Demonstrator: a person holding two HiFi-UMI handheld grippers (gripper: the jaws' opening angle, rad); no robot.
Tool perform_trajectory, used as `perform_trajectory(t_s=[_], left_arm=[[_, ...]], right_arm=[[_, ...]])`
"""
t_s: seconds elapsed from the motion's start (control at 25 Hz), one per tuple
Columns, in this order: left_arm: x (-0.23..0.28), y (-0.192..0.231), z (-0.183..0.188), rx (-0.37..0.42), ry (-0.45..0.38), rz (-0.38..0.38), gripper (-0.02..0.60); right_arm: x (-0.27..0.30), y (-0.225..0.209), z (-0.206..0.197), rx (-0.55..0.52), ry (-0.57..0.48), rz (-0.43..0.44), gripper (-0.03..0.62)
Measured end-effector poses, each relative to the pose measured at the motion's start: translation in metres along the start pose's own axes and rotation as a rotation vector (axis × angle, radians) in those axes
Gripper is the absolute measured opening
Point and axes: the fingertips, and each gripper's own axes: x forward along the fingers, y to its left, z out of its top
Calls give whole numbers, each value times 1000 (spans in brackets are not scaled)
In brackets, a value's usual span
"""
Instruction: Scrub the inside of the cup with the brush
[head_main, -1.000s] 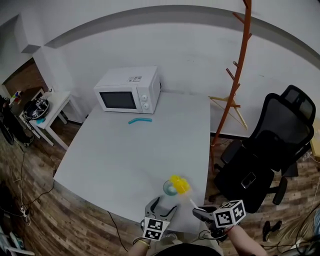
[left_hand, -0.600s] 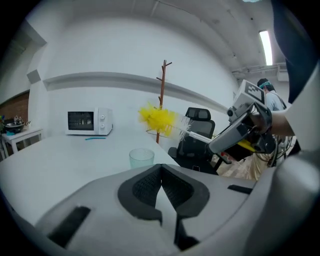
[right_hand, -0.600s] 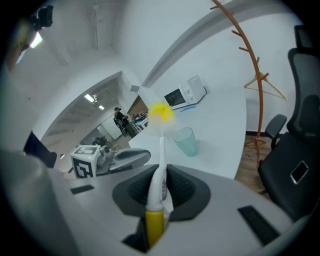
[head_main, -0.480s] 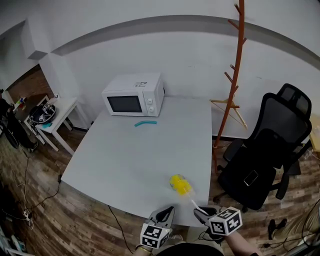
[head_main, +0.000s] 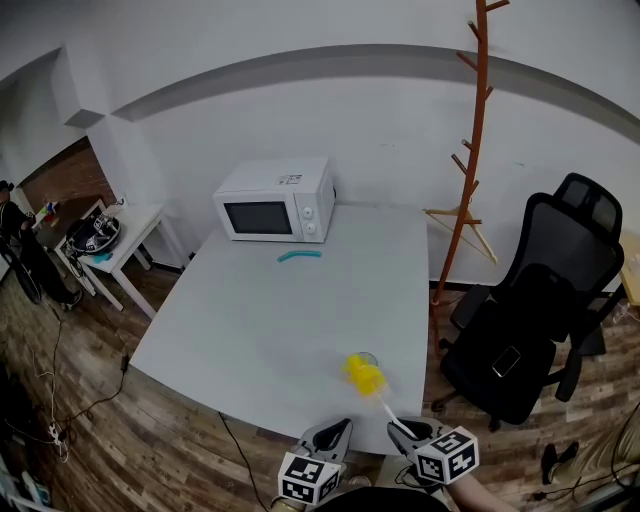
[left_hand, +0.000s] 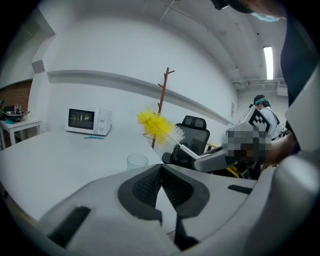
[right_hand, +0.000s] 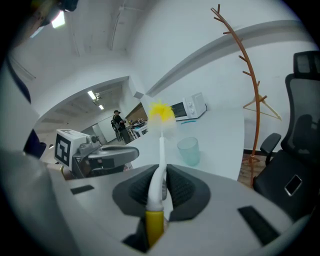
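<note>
Left gripper (left_hand: 161, 172) has drawn back from the cup (right_hand: 189, 150) and closed empty; right gripper (right_hand: 162, 175) clamps the brush (right_hand: 161, 142) handle. Cup stands at the near right edge of the table (head_main: 250, 320) — light, possibly plastic, tippable — steady it by the outer wall.

Light grey left tongs (head_main: 343, 426) and right tongs (head_main: 394, 427) with black ribbed pads (left_hand: 145, 187). Each carries a white cube (head_main: 305, 478) with black square markers.

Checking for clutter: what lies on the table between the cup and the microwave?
A small teal curved piece, just in front of the microwave; the table from there to the cup is bare. The head view shows this.
</note>
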Motion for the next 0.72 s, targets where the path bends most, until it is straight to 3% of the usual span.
perform_trajectory(t_s=[0.32, 0.72], left_arm=[[3, 1, 4, 3, -9, -23, 18], [2, 14, 3, -61, -24, -10, 18]], right_arm=[[4, 4, 3, 0, -12, -3, 51], [8, 6, -1, 7, -7, -12, 51]])
